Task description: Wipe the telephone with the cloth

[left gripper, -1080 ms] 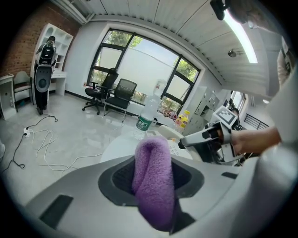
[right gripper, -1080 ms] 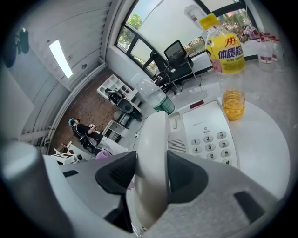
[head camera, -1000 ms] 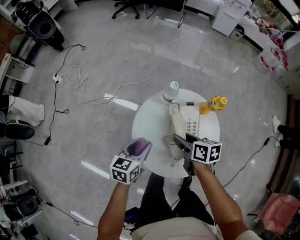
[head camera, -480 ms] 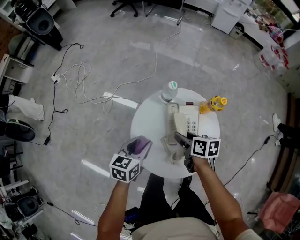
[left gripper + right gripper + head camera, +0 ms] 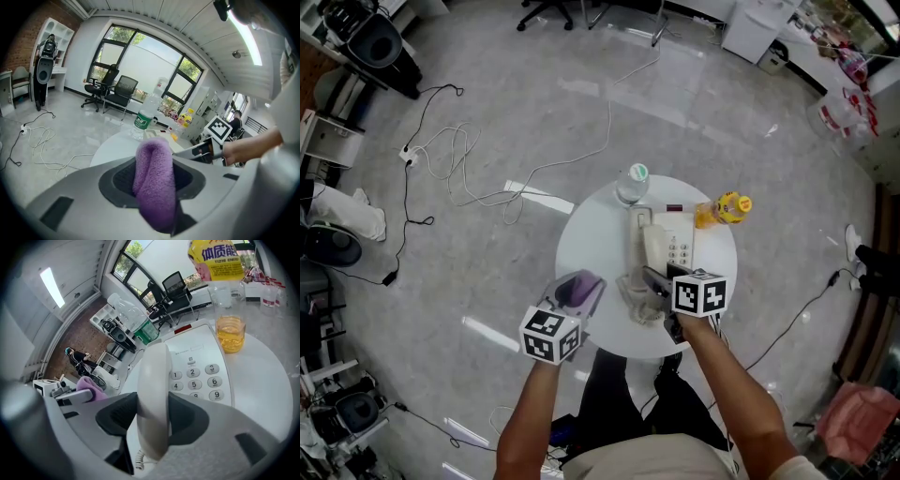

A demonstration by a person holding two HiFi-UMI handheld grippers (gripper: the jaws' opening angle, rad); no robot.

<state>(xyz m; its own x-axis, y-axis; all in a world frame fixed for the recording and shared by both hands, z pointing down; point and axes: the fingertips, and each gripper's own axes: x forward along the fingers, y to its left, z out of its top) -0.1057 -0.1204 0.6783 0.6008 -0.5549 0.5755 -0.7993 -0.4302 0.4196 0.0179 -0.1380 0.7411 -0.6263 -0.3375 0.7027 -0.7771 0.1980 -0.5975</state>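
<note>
A cream telephone (image 5: 675, 244) lies on the round white table (image 5: 591, 248). Its handset (image 5: 153, 399) is lifted off the base (image 5: 202, 365) and pinched between the jaws of my right gripper (image 5: 661, 295), which is shut on it near the table's front edge. The coiled cord hangs below the handset. My left gripper (image 5: 574, 298) is at the table's front left edge, shut on a folded purple cloth (image 5: 155, 180) that sticks up between its jaws. The cloth (image 5: 577, 290) is apart from the phone.
A clear water bottle with a green label (image 5: 634, 182) stands at the table's far side. A yellow drink bottle (image 5: 727, 206) and a cup of amber liquid (image 5: 230, 333) stand at the far right. Cables (image 5: 459, 155) trail over the floor to the left.
My right gripper has shifted slightly left and forward with the handset. The left gripper with the cloth has hardly moved.
</note>
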